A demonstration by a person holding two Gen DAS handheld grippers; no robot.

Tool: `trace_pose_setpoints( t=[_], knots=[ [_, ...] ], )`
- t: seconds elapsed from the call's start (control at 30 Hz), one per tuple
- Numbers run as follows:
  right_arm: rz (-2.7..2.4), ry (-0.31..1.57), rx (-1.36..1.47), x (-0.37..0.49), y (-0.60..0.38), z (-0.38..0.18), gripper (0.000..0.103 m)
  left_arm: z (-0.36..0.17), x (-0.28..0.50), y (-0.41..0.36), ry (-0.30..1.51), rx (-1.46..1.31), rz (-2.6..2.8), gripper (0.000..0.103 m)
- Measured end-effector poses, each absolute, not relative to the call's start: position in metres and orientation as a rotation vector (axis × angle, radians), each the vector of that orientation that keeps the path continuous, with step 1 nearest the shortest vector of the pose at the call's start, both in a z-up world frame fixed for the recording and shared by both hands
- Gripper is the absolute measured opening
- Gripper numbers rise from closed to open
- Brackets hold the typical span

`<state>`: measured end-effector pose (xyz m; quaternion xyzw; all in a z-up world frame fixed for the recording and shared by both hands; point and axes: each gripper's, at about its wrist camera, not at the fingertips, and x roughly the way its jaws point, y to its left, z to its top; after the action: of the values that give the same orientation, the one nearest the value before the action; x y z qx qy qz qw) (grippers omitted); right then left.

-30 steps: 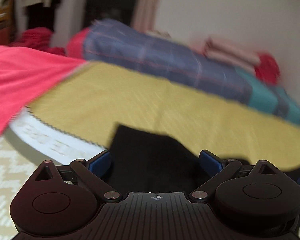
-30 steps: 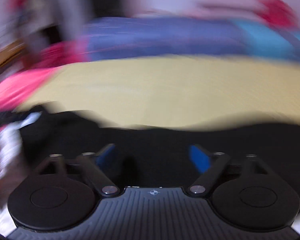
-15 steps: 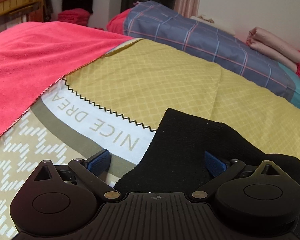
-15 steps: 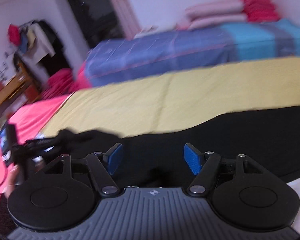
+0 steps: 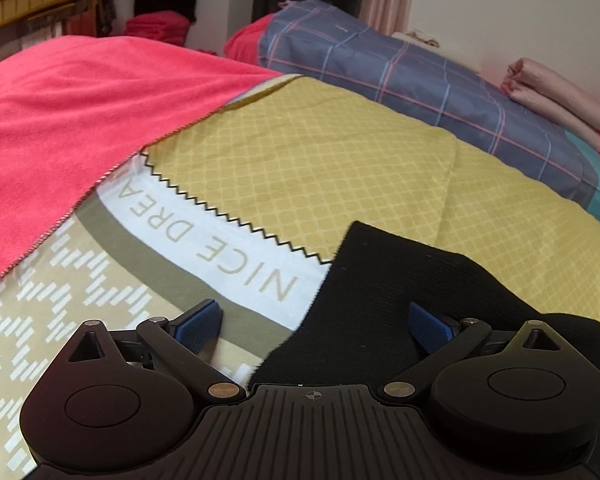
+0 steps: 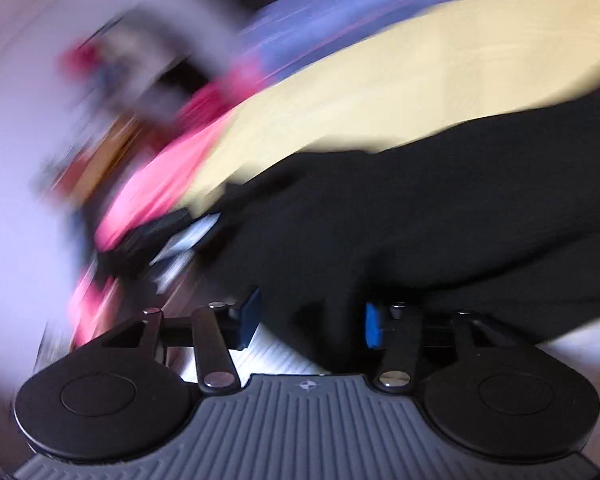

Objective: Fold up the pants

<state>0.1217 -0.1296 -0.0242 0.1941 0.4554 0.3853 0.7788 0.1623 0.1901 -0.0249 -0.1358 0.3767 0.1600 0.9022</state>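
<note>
The black pants (image 5: 384, 300) lie on the yellow bedspread (image 5: 320, 168); one end reaches between my left fingers. My left gripper (image 5: 314, 326) is open, jaws wide apart, low over that end, with the cloth under the right finger (image 5: 428, 326). In the blurred right wrist view the pants (image 6: 420, 216) stretch across the bed. My right gripper (image 6: 310, 324) is open, with a fold of black cloth between its blue pads (image 6: 374, 326), not clamped.
A pink blanket (image 5: 68, 120) covers the bed's left side. A plaid blue quilt (image 5: 420, 76) and folded pink bedding (image 5: 556, 96) lie along the far wall. Shelves and hanging clothes (image 5: 40, 0) stand at the back left.
The left gripper has settled low and steady over the pant end. The right gripper has swung and tilted sharply, blurring its view, and its jaws have narrowed around the black cloth.
</note>
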Motion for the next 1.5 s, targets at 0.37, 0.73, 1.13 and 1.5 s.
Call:
trace_pose_setpoints(
  t=[0.37,0.73,1.13,1.5],
  knots=[
    [0.734,0.679,-0.233,0.088,-0.094,0.059,0.08,-0.008,0.138,0.249,0.754,-0.455,0.493,0.103],
    [0.757,0.517,-0.472,0.18,0.085,-0.019,0.043,-0.01,0.131,0.268,0.736,-0.53,0.502,0.103],
    [0.874,0.593,-0.326,0.161,0.072,-0.013,0.007,-0.007,0.126,0.271,0.711,-0.538,0.545,0.103],
    [0.707,0.65,-0.203,0.178,0.049,-0.007,0.066,0.006,0.127,0.239,0.628,-0.452,0.415,0.103]
  ],
)
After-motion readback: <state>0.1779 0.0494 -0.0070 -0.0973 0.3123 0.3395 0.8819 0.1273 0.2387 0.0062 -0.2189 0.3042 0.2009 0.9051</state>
